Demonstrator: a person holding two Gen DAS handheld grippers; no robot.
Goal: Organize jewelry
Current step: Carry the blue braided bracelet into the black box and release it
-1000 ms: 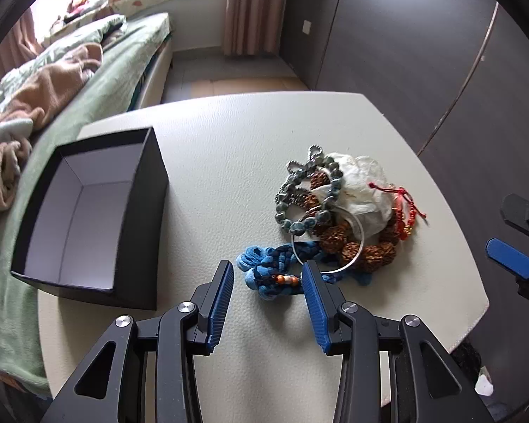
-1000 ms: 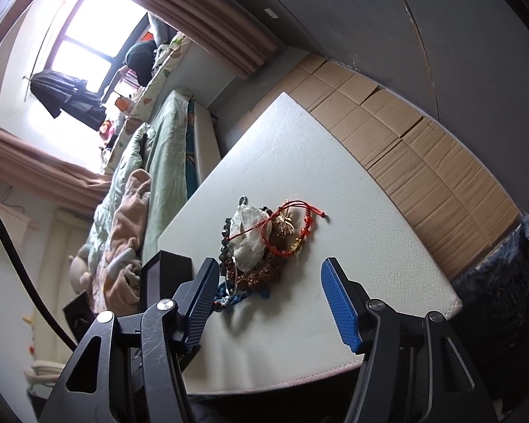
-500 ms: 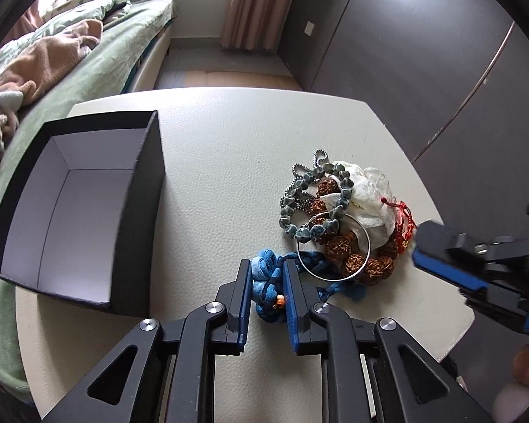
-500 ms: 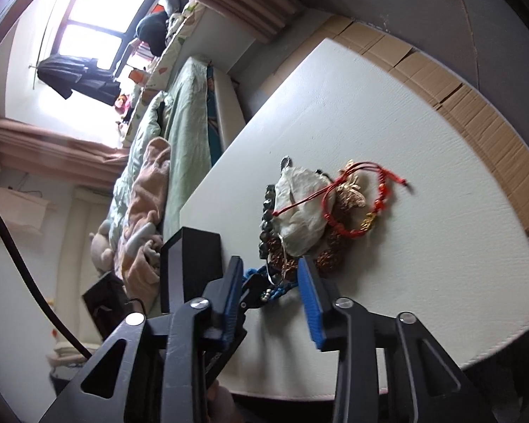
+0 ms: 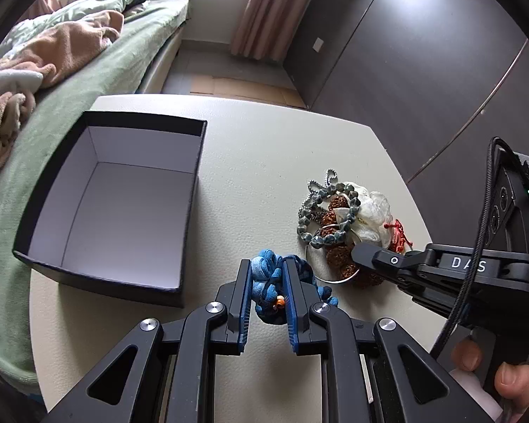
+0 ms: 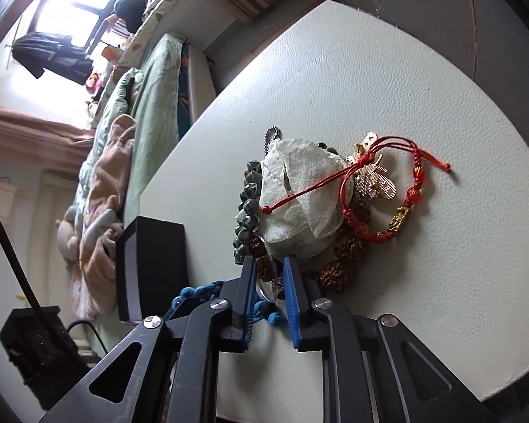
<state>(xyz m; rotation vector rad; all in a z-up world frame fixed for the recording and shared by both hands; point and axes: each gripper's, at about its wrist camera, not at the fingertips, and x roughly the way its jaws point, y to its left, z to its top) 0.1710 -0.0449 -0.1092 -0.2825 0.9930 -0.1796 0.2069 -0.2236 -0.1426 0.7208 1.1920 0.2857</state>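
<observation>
Blue braided cord bracelet sits clamped between the narrow jaws of the left gripper in the left wrist view, on the cream table; the open black box lies at ten o'clock, the jewelry pile at two o'clock. Right wrist view: the right gripper has its jaws closing at the pile's near edge, brown seed beads and a silver bangle between them; the red cord bracelet lies at one o'clock.
</observation>
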